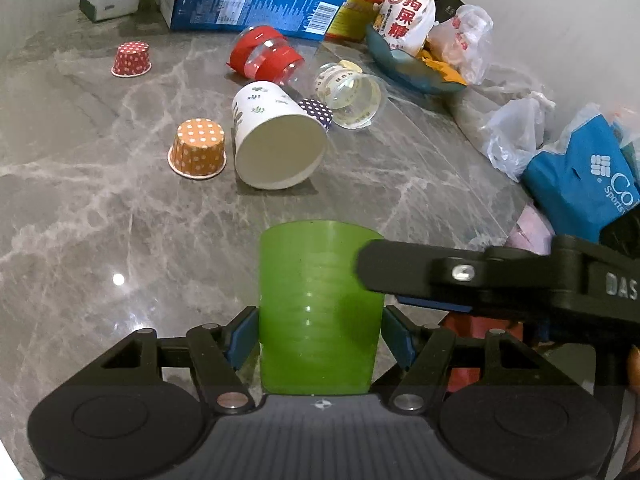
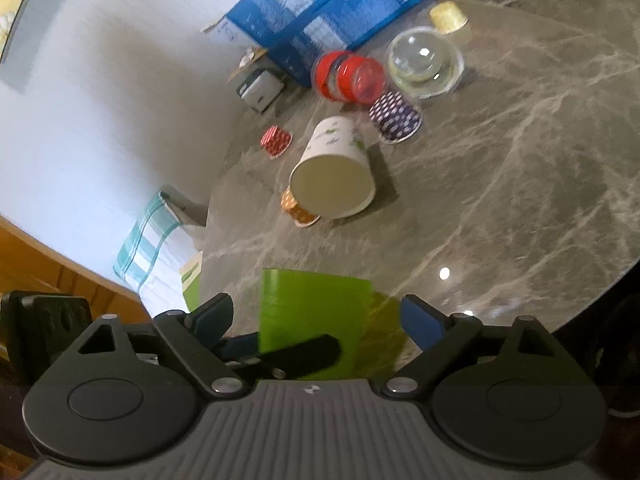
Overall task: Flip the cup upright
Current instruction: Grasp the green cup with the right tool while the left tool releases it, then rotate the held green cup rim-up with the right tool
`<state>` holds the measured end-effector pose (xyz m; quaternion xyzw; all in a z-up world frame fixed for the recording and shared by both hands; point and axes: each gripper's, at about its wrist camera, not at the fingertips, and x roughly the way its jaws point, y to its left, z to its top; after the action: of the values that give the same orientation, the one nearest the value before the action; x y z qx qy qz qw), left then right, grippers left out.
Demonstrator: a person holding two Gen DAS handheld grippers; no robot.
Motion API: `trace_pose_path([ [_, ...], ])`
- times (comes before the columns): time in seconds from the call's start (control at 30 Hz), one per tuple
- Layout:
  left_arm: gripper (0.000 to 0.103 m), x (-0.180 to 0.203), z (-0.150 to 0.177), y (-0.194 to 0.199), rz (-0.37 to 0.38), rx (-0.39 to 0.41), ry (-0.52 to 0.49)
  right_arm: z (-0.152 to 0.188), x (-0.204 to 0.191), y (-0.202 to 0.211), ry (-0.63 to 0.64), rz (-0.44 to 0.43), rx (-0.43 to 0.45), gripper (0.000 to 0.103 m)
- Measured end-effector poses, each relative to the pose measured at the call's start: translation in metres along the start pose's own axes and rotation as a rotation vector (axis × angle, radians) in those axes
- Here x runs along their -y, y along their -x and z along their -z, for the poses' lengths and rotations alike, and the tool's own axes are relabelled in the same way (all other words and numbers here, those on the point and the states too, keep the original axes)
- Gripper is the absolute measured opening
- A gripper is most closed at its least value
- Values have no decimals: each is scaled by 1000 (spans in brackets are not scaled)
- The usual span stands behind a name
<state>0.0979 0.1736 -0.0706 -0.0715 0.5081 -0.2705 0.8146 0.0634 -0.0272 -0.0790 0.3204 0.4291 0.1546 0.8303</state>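
A green plastic cup (image 1: 320, 312) stands between the pads of my left gripper (image 1: 320, 336), which is shut on its sides; its flat closed end faces away from the camera. It also shows in the right wrist view (image 2: 312, 312). My right gripper (image 2: 316, 320) is open around the same cup, its fingers apart from it. One right finger (image 1: 420, 268) crosses the cup's right edge in the left wrist view. A left finger (image 2: 304, 354) crosses the cup in the right wrist view.
On the marble table (image 1: 100, 220) lie a white paper cup (image 1: 276, 136) on its side, a clear cup (image 1: 352, 94), a red-banded clear cup (image 1: 264, 54), and upside-down dotted cups in orange (image 1: 198, 148), red (image 1: 131, 59) and navy (image 1: 318, 112). Blue boxes (image 1: 256, 0) and bags (image 1: 580, 176) line the back and right.
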Motion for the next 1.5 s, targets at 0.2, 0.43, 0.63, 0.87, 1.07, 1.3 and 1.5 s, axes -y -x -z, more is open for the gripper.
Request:
trace_pose_path([
  [0.2, 70, 1, 2, 1, 3, 1, -7, -4, -8, -23, 22, 52, -91, 81],
  [0.43, 70, -1, 2, 2, -3, 5, -6, -8, -15, -34, 31, 93, -131, 80],
  [0.63, 70, -1, 4, 3, -9, 8, -9, -14, -17, -44, 22, 124, -175, 78],
  [0.87, 70, -5, 4, 4, -6, 14, -5, -15, -21, -48, 31, 141, -199, 77],
  [1.07, 70, -15, 8, 9, 41, 48, 4, -12, -21, -47, 45, 117, -172, 76],
  [1.3, 94, -25, 22, 42, 56, 195, -19, -9, -20, -43, 59, 75, -139, 76],
  [1.5, 96, -43, 37, 85, 47, 328, 8, -5, -27, -32, 106, 70, -89, 76],
])
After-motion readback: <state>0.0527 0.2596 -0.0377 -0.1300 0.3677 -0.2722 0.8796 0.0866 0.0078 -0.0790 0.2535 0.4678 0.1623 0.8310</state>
